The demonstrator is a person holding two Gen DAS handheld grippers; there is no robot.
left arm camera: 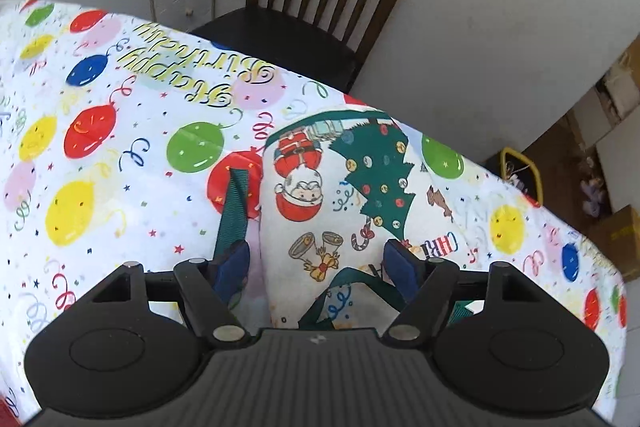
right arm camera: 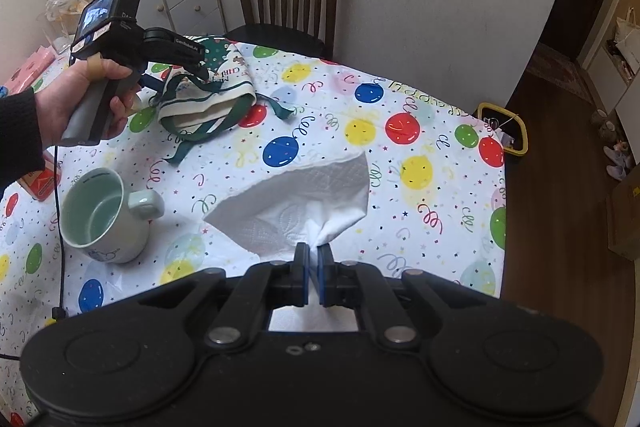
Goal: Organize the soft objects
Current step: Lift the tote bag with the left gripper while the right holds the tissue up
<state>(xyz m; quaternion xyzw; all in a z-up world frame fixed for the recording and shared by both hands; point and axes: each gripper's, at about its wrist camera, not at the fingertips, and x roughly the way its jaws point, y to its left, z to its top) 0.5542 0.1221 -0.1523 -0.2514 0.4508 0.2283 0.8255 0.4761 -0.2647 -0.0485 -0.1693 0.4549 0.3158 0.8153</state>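
Christmas-print cloth bag (left arm camera: 340,187), white fabric with a Santa, a green tree and dark green ribbon handles, lies directly under and ahead of the left claw (left arm camera: 320,263), whose blue pads stand apart on either side of the cloth, pressing on nothing. One green handle (left arm camera: 234,211) runs up beside the left pad (left arm camera: 232,259); another loops between the pads, close under the claw. The bag's long axis runs away from the claw toward the far table edge, so the jaws straddle its near end across its width. From the right wrist view, the left claw (right arm camera: 192,67) tilts down onto the bag (right arm camera: 208,95) at the far left of the table, held by a hand (right arm camera: 80,95) in a dark sleeve.

The right claw (right arm camera: 314,267) is clenched on a corner of a white embossed paper napkin (right arm camera: 296,203), which fans out forward and leftward onto the balloon-patterned "Happy Birthday" tablecloth (right arm camera: 400,167). A pale green ceramic mug (right arm camera: 104,215) stands left of the napkin, well apart from the bag.

Judging by this, the left claw is far nearer the bag, and closing where it hangs would likely pinch the cloth's near end or the handle loop.
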